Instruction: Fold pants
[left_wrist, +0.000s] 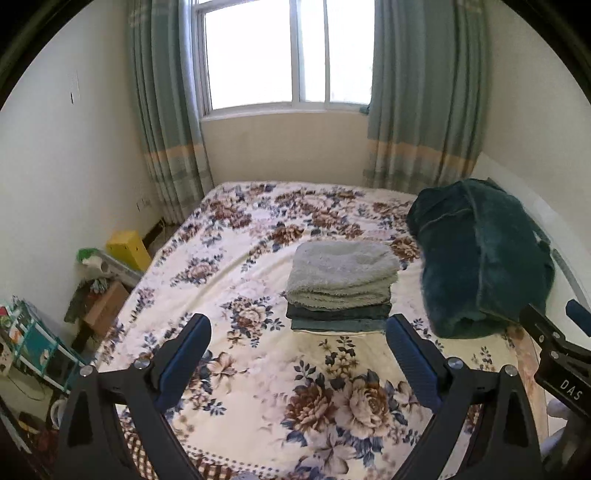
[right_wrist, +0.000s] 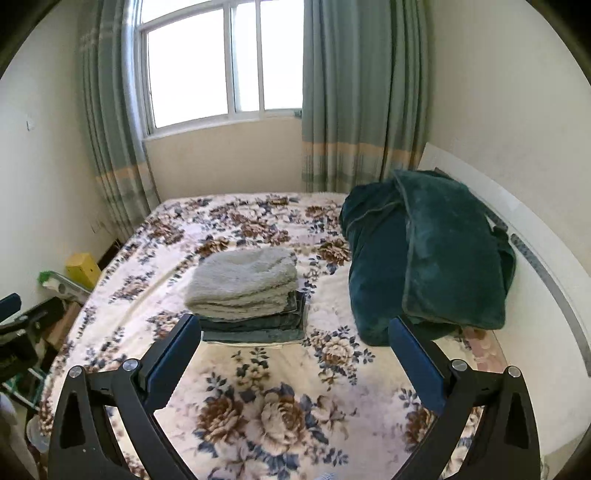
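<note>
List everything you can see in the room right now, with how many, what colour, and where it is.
folded pile: one stack, fluffy grey piece on top of dark blue-grey folded ones, middle of the bed
bedspread: one, cream with brown and blue flowers, covering the bed
blanket bundle: one, dark teal, right side of the bed by the white headboard
curtains: two, grey-green with a pale orange band, either side of the window
yellow box: one, on the floor left of the bed
floor clutter: several boxes and items, mixed colours, lower left; count unclear
left gripper: black with blue pads, open, above the bed
right gripper: black with blue pads, open, above the bed
</note>
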